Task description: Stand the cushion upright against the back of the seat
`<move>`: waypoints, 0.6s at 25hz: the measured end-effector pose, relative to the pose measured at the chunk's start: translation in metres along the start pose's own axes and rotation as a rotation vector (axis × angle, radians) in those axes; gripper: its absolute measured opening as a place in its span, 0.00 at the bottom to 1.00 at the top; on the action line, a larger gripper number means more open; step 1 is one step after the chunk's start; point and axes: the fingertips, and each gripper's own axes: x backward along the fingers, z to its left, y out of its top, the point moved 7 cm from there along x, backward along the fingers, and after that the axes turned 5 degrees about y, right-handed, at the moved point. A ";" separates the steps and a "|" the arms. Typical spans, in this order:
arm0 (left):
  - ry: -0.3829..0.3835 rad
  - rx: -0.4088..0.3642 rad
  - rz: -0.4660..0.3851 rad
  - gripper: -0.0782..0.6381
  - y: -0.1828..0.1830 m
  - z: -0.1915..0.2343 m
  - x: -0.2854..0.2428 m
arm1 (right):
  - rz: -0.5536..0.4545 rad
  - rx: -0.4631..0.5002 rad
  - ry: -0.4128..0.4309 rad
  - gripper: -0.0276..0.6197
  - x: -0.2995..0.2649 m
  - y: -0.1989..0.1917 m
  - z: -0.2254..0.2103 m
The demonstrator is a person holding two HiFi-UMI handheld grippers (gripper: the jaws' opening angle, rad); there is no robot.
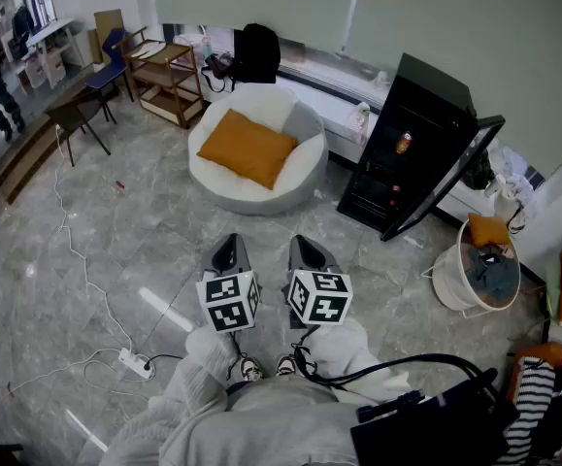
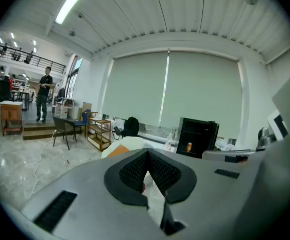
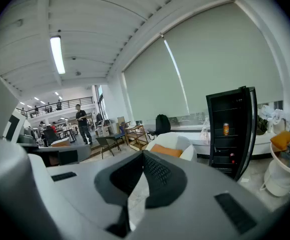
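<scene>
Left gripper (image 1: 230, 247): closed; in the left gripper view its dark ribbed pads meet at the tip with nothing between them, and it is held out low over the grey marble floor (image 1: 115, 250).
Right gripper (image 1: 306, 249): also closed and empty, pads together in the right gripper view, held just beside the left one and pointing the same way.
Flat orange fabric cushion (image 1: 248, 147): lies on the sitting surface of the round white upholstered armchair (image 1: 295, 184), face up and not yet upright.
Seat back (image 1: 266, 100): the raised white rim on the far side of the armchair, just beyond the cushion's far edge.
Direction to cushion: straight ahead of both grippers and well apart from them, with open floor between; it shows just past each gripper's tip in both gripper views.
Long axis: appears to run from far-left to near-right in the head view, oblique to the line of approach.
Nearer hand: probably the left, which lines up more closely with the cushion; the right sits off toward the black cabinet with its glass door open (image 1: 412, 153).
Step in hand: approach, by my reading; no contact with the cushion.
Next move calls for: closing the distance and parting the jaws to take an edge.
</scene>
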 end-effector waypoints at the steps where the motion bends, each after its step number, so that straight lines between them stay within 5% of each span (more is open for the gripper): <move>1: 0.001 0.000 0.000 0.10 0.000 0.000 0.000 | 0.001 0.002 0.001 0.14 0.000 0.000 0.000; 15: -0.005 -0.007 0.012 0.10 0.002 0.024 -0.019 | 0.000 -0.049 0.004 0.14 -0.028 0.004 0.008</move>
